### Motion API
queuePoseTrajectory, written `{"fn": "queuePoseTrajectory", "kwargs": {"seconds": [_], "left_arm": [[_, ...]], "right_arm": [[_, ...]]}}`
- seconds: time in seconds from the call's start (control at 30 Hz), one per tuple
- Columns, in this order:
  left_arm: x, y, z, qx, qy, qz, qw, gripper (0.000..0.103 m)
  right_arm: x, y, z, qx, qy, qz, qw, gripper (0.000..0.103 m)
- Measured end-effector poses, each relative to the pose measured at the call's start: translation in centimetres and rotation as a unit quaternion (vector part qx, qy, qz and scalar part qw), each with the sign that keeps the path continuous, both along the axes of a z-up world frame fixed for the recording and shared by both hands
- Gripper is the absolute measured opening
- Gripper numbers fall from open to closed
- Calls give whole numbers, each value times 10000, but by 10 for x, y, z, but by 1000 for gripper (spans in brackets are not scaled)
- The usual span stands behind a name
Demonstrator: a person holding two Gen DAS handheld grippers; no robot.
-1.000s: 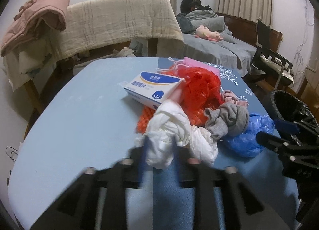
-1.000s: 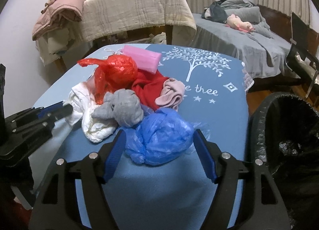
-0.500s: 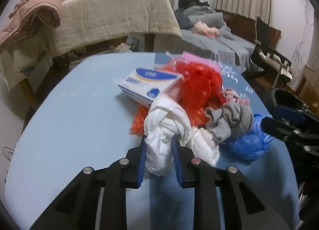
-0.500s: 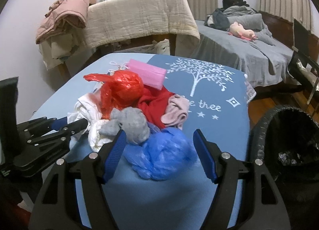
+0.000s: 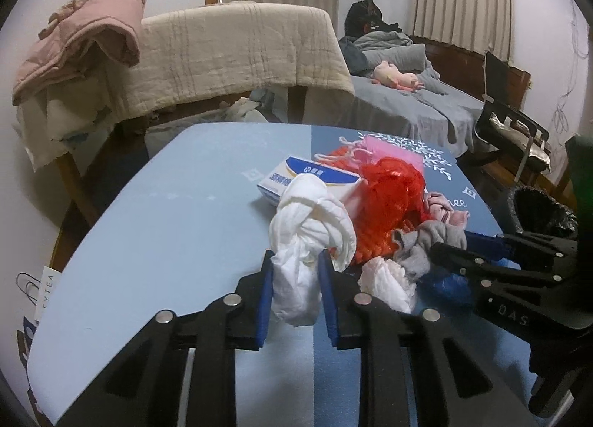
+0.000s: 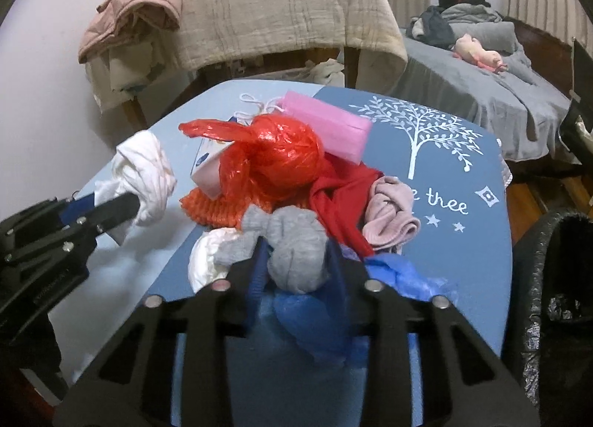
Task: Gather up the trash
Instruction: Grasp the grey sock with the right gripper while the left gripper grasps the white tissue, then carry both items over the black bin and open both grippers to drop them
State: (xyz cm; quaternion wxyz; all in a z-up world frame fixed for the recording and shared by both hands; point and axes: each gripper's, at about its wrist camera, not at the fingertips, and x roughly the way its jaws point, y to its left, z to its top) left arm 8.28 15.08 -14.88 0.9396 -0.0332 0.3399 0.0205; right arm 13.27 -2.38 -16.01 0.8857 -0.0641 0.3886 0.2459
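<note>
Left gripper [image 5: 295, 280]: clamped on white bag [image 5: 307, 227]
Right gripper [image 6: 296, 267]: closed around grey sock [image 6: 292, 242], blue bag [image 6: 326, 319] beneath
Bin [image 6: 556, 279]: right of right gripper

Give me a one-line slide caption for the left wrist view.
Left claw shut on a knotted white bag beside the trash pile on the blue table.

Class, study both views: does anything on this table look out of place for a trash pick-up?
Yes. Clothing is mixed in with the bagged trash: a grey sock, a pink sock and a red cloth. The right gripper is closed on the grey sock, not a bag.
</note>
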Motion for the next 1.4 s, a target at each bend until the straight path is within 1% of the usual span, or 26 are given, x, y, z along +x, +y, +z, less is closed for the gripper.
{"fn": "queuePoseTrajectory", "kwargs": {"seconds": [0.1, 0.23, 0.4, 0.53, 0.7, 0.83, 0.87, 1.07, 1.23, 1.4], "left_arm": [[-2, -2, 5, -5, -58, -14, 10000, 24], [-6, -11, 17, 22, -202, -86, 9998, 24], [-8, -25, 33, 15, -356, -260, 9990, 24], [-8, -48, 43, 16, -459, -499, 9977, 24], [-1, -85, 52, -43, -526, -916, 9944, 24], [6, -125, 53, -55, -551, -1344, 9894, 24], [9, -139, 53, -73, -549, -1499, 9871, 24], [22, -201, 48, -157, -475, -2098, 9765, 24], [32, -249, 41, -221, -385, -2509, 9670, 24], [44, -290, 38, -388, -343, -2837, 9575, 25]], "right_arm": [[-4, -5, 9, 127, -39, 41, 9999, 27], [-11, -18, 29, 399, -176, -17, 9990, 27], [-22, -44, 55, 621, -404, -232, 9970, 27], [-32, -72, 70, 681, -608, -473, 9947, 27], [-39, -115, 79, 646, -768, -887, 9910, 27], [-45, -160, 79, 546, -860, -1375, 9853, 27], [-47, -177, 77, 499, -869, -1565, 9826, 27], [-59, -245, 64, 307, -816, -2344, 9682, 27], [-66, -286, 49, 212, -710, -2832, 9562, 27], [-71, -312, 40, 125, -665, -3108, 9481, 28]]}}
